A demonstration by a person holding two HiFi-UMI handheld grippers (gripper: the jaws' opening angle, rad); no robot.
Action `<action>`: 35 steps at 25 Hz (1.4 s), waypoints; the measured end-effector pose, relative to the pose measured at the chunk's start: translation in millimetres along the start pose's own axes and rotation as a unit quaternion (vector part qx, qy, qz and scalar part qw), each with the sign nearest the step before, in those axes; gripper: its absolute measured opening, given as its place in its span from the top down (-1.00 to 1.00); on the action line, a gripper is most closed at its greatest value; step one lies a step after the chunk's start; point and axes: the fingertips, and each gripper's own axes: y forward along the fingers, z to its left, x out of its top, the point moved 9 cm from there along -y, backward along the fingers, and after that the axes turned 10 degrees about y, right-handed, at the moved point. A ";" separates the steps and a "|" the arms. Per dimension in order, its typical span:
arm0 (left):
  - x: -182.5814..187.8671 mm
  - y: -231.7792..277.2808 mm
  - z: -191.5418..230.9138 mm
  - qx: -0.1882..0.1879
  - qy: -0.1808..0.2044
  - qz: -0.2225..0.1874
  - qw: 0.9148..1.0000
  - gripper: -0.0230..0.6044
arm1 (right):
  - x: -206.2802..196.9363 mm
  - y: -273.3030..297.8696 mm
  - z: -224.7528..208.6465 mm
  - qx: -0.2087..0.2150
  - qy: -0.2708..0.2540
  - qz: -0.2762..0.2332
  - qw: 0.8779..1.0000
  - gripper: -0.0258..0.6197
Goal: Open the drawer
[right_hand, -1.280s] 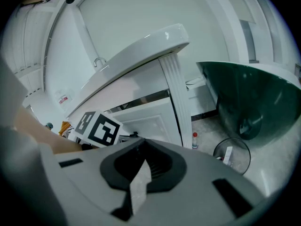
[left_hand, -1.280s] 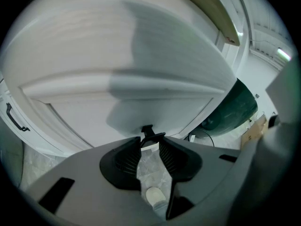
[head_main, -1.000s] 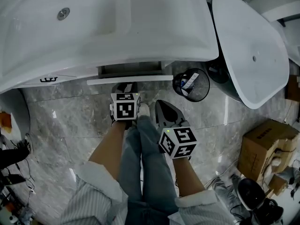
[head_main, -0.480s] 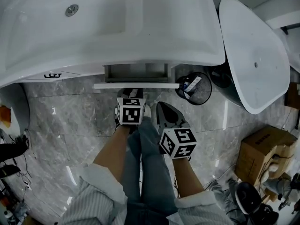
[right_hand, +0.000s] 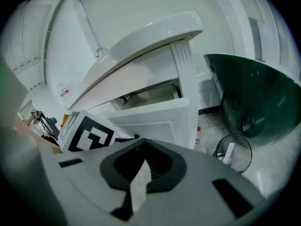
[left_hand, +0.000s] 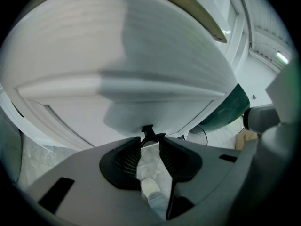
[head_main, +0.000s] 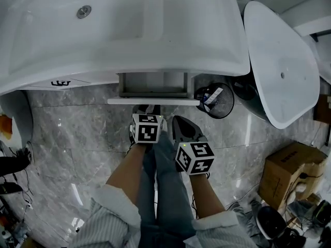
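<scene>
while the left gripper (head_main: pixel 146 109), angled down, clamps the white drawer (head_main: pixel 153 101) by its black handle (left_hand: pixel 148 130), the right gripper (right_hand: pixel 140 155) is closed, empty.

Glossy white basin (head_main: pixel 155 35), smooth white drawer (head_main: pixel 155 101), polished grey marble floor (head_main: pixel 72 133), matt cardboard box (head_main: pixel 287 172).

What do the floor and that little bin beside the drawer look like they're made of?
Floor: polished grey marble or marble-look tile, judging by the veining and glossy reflections. Bin: black wire mesh, probably metal, since its contents show through.

White drawer (head_main: pixel 153 101) — grey marbled floor (head_main: pixel 77 133)
</scene>
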 end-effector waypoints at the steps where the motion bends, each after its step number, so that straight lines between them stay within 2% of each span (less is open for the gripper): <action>1: -0.6 -0.3 -0.5 0.000 0.000 0.001 1.000 0.50 | -0.6 0.6 -0.4 0.000 0.000 0.002 1.000 0.90; 35: -19.1 -12.2 -14.9 0.006 -0.029 0.012 0.999 0.49 | -9.1 -10.2 -2.9 -0.012 0.010 0.001 1.000 0.90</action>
